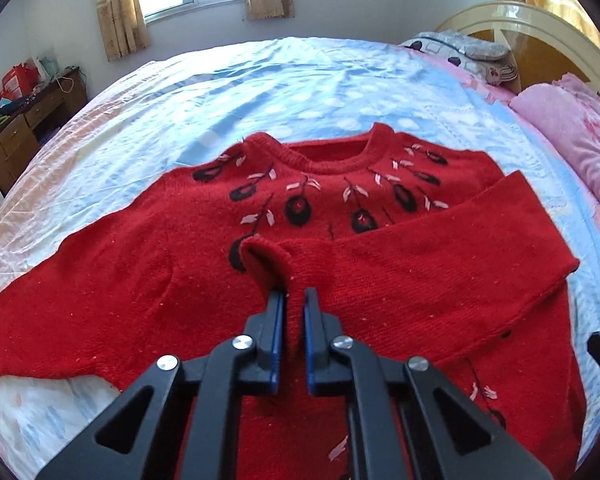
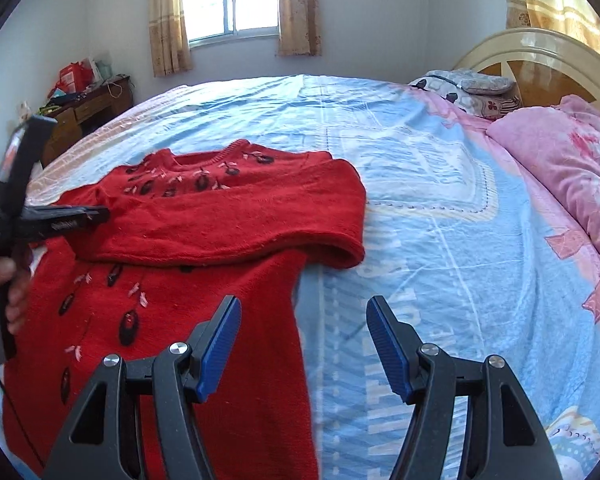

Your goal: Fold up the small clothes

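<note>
sweater: red knit sweater lies flat, front up, on the bed
left gripper: fingers pinched tight on the cuff of the right-side sleeve, folded across the chest
right gripper: fingers wide, holding nothing, over the sweater's edge
tip: I'd lay the cuff down flat before letting go, so the sleeve doesn't bunch up

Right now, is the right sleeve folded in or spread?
Folded in: the sleeve lies across the sweater's chest, cuff pinched by the left gripper.
</note>
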